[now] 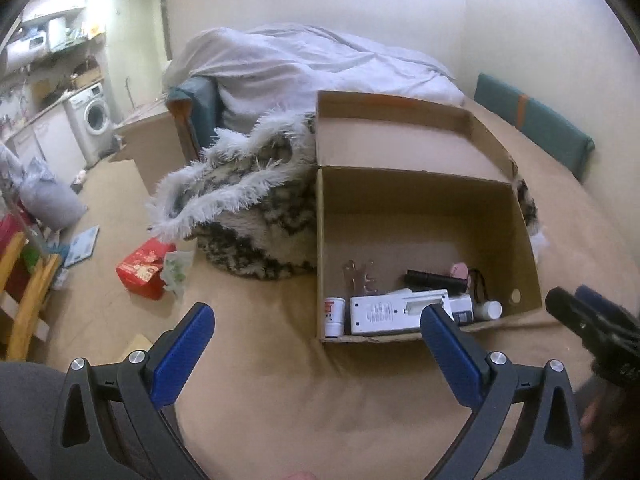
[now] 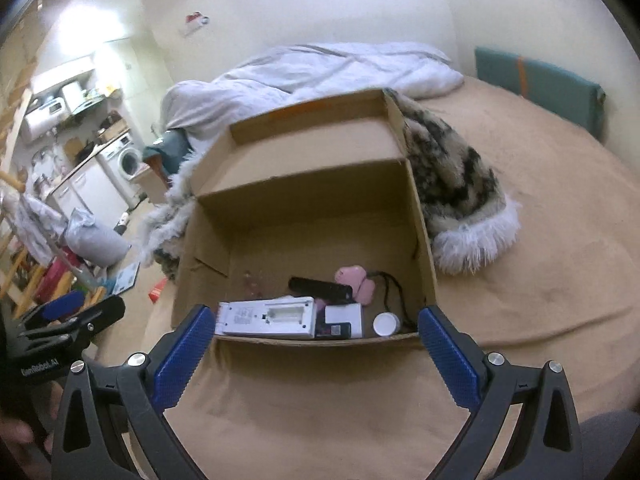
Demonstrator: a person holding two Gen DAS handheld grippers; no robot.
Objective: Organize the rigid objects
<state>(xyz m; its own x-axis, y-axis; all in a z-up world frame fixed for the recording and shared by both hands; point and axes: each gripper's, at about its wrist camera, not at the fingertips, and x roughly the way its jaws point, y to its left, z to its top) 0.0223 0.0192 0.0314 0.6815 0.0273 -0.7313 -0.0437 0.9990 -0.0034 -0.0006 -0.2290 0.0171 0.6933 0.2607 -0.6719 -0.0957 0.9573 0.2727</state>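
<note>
Both grippers, left gripper (image 1: 318,330) and right gripper (image 2: 314,334), hover with jaws apart and empty near the cardboard box (image 2: 424,240), its small items already gathered inside on the bed

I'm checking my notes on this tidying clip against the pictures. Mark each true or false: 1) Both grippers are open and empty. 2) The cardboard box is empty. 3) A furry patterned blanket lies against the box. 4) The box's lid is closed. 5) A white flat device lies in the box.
1) True: the left gripper and right gripper hold nothing.
2) False: the cardboard box holds several items.
3) True: the furry blanket touches it.
4) False: the lid stands open.
5) True: the white device lies near the front wall.
</note>
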